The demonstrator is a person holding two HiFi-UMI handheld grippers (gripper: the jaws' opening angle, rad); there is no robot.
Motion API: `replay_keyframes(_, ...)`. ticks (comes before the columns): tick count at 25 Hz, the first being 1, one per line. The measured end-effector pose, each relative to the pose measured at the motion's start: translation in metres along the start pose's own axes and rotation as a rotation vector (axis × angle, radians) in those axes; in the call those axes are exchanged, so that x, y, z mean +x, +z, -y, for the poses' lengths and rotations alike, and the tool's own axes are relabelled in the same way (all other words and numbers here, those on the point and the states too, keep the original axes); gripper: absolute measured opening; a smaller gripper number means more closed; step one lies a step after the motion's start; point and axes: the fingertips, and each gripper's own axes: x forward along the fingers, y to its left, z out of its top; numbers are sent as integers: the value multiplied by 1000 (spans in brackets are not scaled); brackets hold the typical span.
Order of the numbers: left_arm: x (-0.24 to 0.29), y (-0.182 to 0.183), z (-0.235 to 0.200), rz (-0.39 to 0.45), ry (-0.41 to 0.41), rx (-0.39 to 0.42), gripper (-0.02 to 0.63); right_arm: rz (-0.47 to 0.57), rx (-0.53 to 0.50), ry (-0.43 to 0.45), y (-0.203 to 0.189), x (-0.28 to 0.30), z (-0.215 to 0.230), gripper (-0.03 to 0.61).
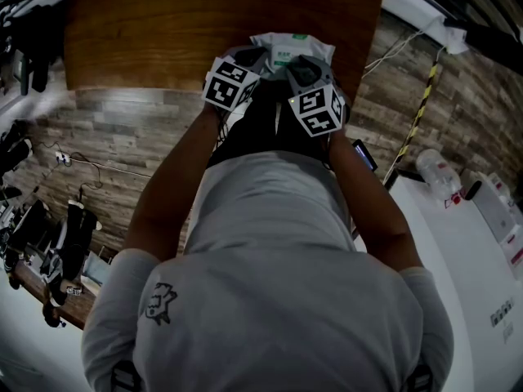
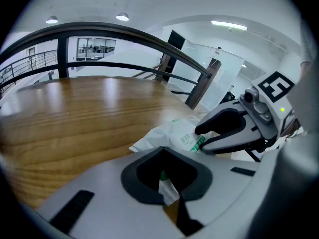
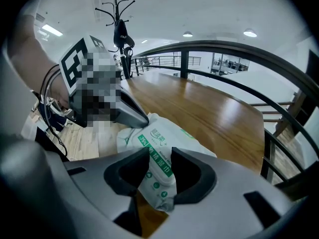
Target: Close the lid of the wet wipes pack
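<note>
A white wet wipes pack (image 1: pixel 292 49) with green print lies at the near edge of the wooden table (image 1: pixel 163 31). Both grippers meet at it, left gripper (image 1: pixel 253 58) at its left end, right gripper (image 1: pixel 301 70) at its right. In the left gripper view a thin corner of the pack (image 2: pixel 167 189) shows, pinched between that gripper's (image 2: pixel 167 183) dark pads. In the right gripper view the pack's end (image 3: pixel 160 176) with the green label strip fills the gap of the right gripper (image 3: pixel 160 166), both pads against it. The lid looks flat.
A dark curved railing (image 3: pixel 234 54) runs past the table's far side. A coat rack (image 3: pixel 117 14) stands behind. A phone (image 1: pixel 364 154) lies by the person's right arm, with a white cabinet (image 1: pixel 458 243) and a striped pole (image 1: pixel 421 113) at the right.
</note>
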Motion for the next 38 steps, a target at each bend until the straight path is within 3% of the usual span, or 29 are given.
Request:
replay_keyframes(15,0,1,2,-14,20,2,9,24,10,14,-2,-2,1,152)
replay_keyframes(28,-15,9,11,-44,48,51,9,2,109,135,10,-12,0,150)
replay_keyframes(34,-32,30,27,-8,36,82,9,72,132,122,33,-33,15,149)
replay_keyframes(38,-50,55,38,41,23,99,9,104,141,113,47,-55,24,106)
